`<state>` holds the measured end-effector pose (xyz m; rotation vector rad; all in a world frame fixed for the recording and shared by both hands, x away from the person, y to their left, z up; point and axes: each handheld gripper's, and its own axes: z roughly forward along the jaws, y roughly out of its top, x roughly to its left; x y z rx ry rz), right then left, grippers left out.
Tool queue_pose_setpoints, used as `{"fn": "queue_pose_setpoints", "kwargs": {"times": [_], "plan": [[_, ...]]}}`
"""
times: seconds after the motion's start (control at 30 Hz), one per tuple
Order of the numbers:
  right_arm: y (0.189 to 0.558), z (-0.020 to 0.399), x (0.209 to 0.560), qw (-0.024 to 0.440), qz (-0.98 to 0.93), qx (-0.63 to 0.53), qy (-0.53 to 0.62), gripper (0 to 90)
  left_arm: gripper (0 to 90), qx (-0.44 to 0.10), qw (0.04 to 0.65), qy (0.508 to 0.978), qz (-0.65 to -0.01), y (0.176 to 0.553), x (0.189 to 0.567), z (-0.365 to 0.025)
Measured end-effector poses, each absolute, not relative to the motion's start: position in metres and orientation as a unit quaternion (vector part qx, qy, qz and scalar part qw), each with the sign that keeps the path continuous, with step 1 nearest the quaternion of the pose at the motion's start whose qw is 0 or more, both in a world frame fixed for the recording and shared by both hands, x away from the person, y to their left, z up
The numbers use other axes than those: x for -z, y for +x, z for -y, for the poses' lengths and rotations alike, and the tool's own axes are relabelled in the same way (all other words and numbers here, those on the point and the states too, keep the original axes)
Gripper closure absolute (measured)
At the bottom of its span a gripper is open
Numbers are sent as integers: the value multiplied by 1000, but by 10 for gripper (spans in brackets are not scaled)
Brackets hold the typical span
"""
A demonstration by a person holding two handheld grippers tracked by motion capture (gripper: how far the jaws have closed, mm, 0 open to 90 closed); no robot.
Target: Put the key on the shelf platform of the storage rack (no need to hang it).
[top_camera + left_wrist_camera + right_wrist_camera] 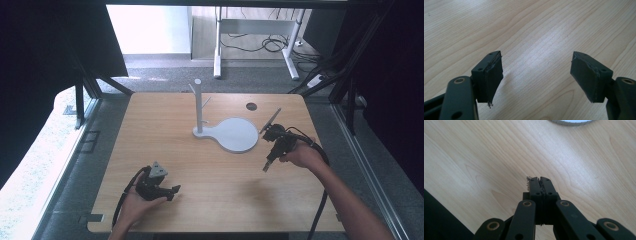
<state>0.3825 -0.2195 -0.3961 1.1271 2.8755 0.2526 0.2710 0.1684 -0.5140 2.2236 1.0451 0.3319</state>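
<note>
A person's right gripper (pixel 539 180), its jaws pressed together on nothing, hovers over the bare wooden table (pixel 210 170) just beside the round base of a white peg stand (pixel 235 134), whose upright post rises near the table's middle. Well apart, at the near left edge, the left gripper (pixel 536 72) rests low with its jaws spread wide, empty.

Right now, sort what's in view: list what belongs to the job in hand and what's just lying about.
Job in hand:
- left gripper, jaws open over bare wood
- right gripper, jaws shut, empty
- white stand with pegs, on its round base, nearest the right gripper

Lying about:
- dark round hole in the table
- white desk frame and floor cables beyond
</note>
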Motion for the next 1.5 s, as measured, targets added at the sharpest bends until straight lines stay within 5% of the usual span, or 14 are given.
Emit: {"fn": "queue_pose_setpoints", "kwargs": {"times": [1.5], "plan": [[445, 188, 381, 11, -917, -119, 381, 900, 264, -131, 329, 843, -404, 274, 517, -173]]}}
